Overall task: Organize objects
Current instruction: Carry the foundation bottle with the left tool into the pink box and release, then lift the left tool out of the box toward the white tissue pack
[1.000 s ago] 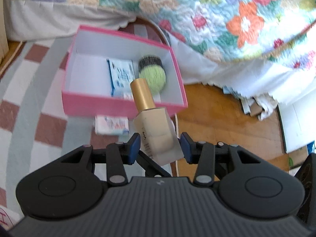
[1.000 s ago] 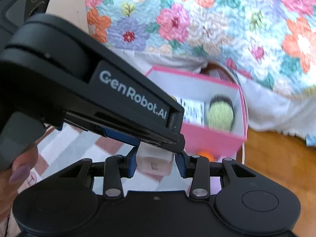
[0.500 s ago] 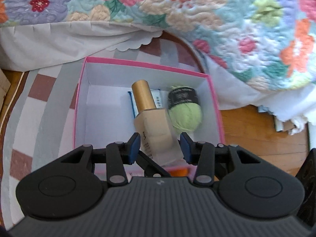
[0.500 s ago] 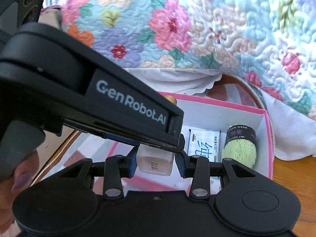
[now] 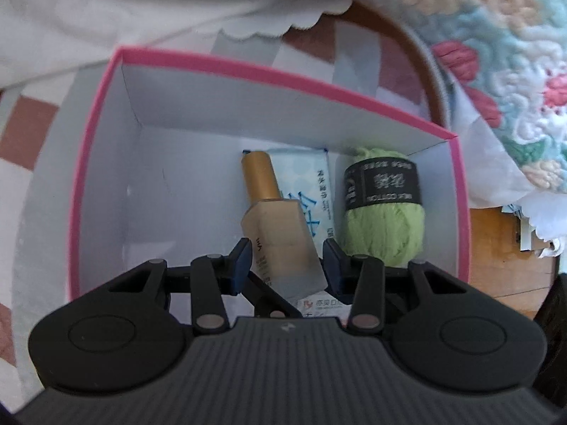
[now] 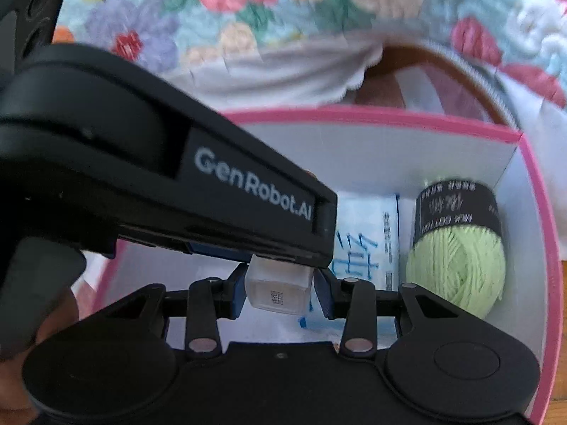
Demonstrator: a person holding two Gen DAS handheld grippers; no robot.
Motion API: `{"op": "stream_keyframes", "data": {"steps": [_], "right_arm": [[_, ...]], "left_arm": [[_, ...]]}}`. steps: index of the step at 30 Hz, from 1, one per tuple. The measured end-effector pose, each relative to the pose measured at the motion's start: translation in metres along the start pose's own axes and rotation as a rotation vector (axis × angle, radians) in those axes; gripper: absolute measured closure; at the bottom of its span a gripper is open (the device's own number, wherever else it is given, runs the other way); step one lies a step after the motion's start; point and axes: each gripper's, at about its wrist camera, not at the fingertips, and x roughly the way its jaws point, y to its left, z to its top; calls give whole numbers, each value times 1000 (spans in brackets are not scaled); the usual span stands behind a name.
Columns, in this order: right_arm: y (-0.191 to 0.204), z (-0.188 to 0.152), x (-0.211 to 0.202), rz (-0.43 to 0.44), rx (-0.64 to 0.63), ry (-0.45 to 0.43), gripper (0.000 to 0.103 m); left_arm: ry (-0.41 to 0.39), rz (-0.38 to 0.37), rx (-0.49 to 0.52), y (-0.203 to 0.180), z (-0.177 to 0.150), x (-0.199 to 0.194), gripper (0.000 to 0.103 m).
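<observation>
My left gripper (image 5: 286, 265) is shut on a beige foundation bottle (image 5: 280, 241) with a gold cap and holds it low inside the pink box (image 5: 95, 113), over a tissue pack (image 5: 312, 184). A green yarn ball (image 5: 384, 219) lies at the box's right. In the right wrist view my right gripper (image 6: 280, 290) is shut on the same bottle's base (image 6: 278, 288), under the left gripper's body (image 6: 159, 184). The yarn (image 6: 457, 262) and the tissue pack (image 6: 365, 241) lie beyond, inside the box (image 6: 354, 115).
A flowered quilt (image 5: 496, 35) and its white skirt (image 5: 141, 7) hang just behind the box. A checked rug (image 5: 21, 134) lies under the box, with wooden floor (image 5: 503, 248) to the right. A person's fingers (image 6: 53, 322) hold the left gripper's handle.
Both grippers moved forward and down with the bottle, from in front of the box to inside it. The bottle's grip is unchanged.
</observation>
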Motion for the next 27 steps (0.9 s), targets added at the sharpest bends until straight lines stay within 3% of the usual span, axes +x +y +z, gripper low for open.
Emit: {"op": "stream_keyframes", "data": {"steps": [6,7,8,12,17,23,27], "right_arm": [[-8,2,18,32,51,59,62],[-8,2,18,43,62,60,65],[-7,3,19,59,66,62,76],[3,5,15,37,35,51,78],[-2,-7,-11,92,55,0,77],[5,-32,-66,85,31,-45,73],[12,-26,-94,34,-49,-55,60]], "left_arm": [[6,-16,18,1,1,0,66],[9,-25,7,2,2,0,69],[11,-31,-5,2,4,0,72],[1,-26,-15,4,5,-3,76],[-28,39,59,2,-5,-19,76],[-23,45,126,-3,-32,-59,58],[-19,31,143,-7,-48,-91,44]]}}
